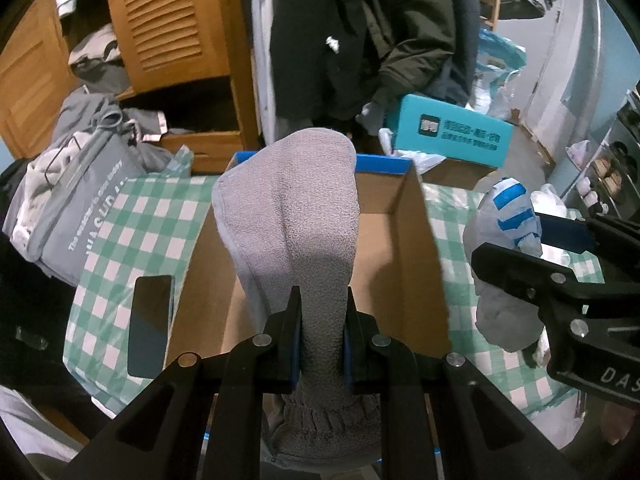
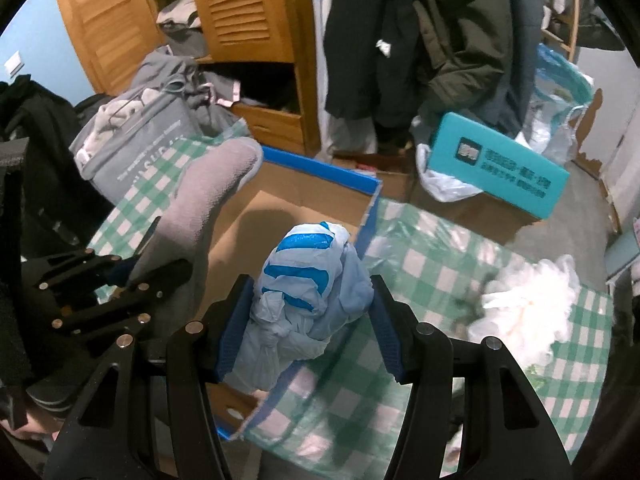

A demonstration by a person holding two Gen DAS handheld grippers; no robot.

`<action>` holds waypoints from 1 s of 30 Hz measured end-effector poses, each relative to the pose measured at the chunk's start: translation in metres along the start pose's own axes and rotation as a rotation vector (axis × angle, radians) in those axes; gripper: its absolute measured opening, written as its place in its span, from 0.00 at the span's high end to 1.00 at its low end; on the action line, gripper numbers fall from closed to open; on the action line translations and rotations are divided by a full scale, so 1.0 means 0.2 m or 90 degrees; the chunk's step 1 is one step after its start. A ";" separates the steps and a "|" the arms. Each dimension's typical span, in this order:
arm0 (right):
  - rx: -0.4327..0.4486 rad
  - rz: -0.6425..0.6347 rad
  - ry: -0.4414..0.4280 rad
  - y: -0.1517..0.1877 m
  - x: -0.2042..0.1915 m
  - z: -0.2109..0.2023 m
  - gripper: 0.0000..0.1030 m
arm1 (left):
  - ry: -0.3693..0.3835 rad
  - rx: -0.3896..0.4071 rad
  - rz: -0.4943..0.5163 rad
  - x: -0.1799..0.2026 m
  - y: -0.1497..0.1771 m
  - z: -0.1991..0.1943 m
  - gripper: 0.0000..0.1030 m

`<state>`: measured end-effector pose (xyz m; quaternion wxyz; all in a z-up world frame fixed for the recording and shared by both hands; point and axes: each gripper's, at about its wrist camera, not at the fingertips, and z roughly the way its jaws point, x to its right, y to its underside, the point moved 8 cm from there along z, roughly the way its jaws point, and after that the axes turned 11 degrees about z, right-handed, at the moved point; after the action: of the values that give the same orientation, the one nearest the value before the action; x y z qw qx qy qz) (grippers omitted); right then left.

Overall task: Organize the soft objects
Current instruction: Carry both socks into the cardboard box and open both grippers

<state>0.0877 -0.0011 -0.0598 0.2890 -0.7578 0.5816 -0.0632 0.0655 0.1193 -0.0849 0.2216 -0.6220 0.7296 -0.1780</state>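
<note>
My left gripper [image 1: 320,300] is shut on a grey fleecy sock [image 1: 292,208] and holds it above the open cardboard box [image 1: 404,276] with a blue rim. The sock also shows in the right wrist view [image 2: 208,204], with the left gripper [image 2: 136,276] below it. My right gripper [image 2: 312,304] is shut on a knotted pale blue plastic bag with blue stripes [image 2: 308,292], held over the box's right wall [image 2: 368,224]. In the left wrist view the bag [image 1: 504,256] and the right gripper [image 1: 532,256] are at the right.
The box lies on a green-and-white checked cloth [image 1: 132,220]. A black phone [image 1: 150,324] lies left of the box. A grey bag of clothes [image 1: 76,208] stands at the left. A teal box [image 1: 452,136] and a wooden wardrobe [image 1: 168,24] are behind. White crumpled plastic [image 2: 528,304] lies at the right.
</note>
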 end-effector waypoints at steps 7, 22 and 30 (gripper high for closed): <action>-0.028 -0.015 -0.005 0.00 -0.07 0.13 0.44 | -0.008 -0.026 -0.021 -0.09 0.04 0.07 0.85; -0.065 -0.013 -0.005 0.01 -0.09 0.26 0.33 | -0.026 -0.041 -0.034 -0.13 0.06 0.13 0.63; -0.052 0.020 0.003 0.00 0.00 0.20 0.25 | -0.024 -0.040 -0.029 -0.12 0.06 0.12 0.56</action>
<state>0.1060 0.0137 -0.0929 0.2575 -0.7593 0.5964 -0.0370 0.0723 0.1447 -0.1084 0.2118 -0.6485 0.7160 -0.1485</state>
